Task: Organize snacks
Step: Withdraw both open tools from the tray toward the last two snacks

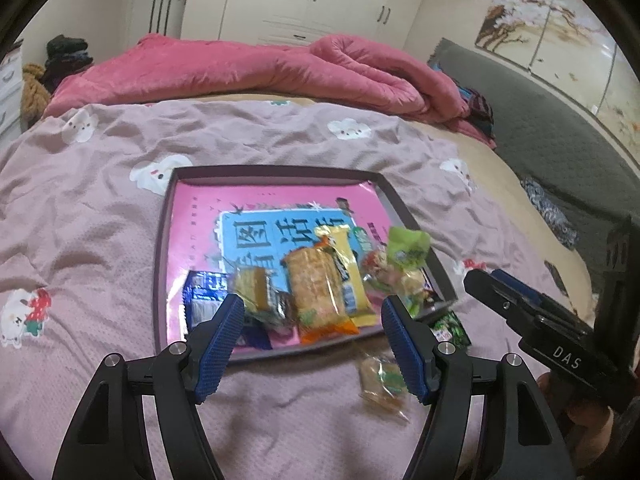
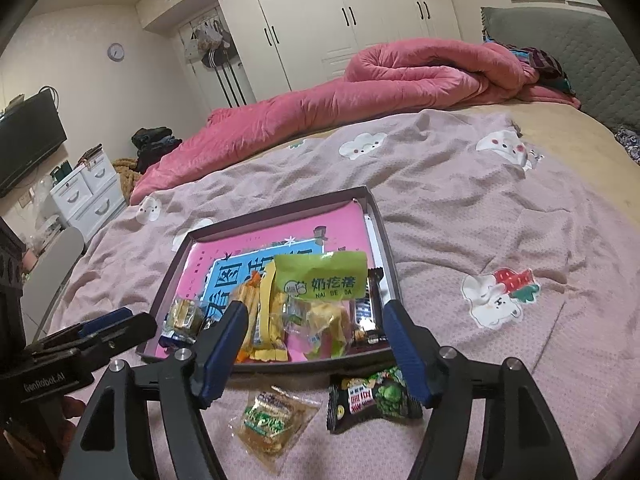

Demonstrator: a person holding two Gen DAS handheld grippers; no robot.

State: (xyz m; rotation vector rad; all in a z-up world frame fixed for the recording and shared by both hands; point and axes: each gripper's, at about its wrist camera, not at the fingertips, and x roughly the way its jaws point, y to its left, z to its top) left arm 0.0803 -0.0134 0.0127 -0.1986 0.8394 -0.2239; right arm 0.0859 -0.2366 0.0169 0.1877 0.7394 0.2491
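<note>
From my seat, my left gripper [image 1: 312,344] hangs over the near edge of the tray [image 1: 276,172], jaws wide apart with nothing between the pads. Below it, inside the tray, the blue packet [image 1: 202,292] lies at the left, then the small tan snack [image 1: 254,288], the orange-ended cracker pack [image 1: 316,292] and the yellow bar [image 1: 348,276], all overlapping on the pink book cover.

Further right, my right gripper [image 2: 312,340] is also spread open and empty, hovering above the tray's near rim. The green bag [image 2: 324,280] stands on top of the heap there, with the dark chocolate bar [image 2: 366,308] beside it against the right wall.

Two pieces are still outside, on the blanket [image 2: 480,220] just in front of the tray: the clear-wrapped snack [image 2: 272,420] and, to its right, the black-and-green packet [image 2: 372,396].

Risks as I judge them: the blanket is soft and wrinkled, so a pad coming down on a flat wrapper may pinch cloth along with it, or slide the slick film away. The pile is loose; dropping more onto it could tip the green bag or push something over the low rim. The two grippers sit close together, so reaching for neighbouring packets at once could make them knock.

Beyond, the pink duvet [image 2: 360,92] lies well clear.
</note>
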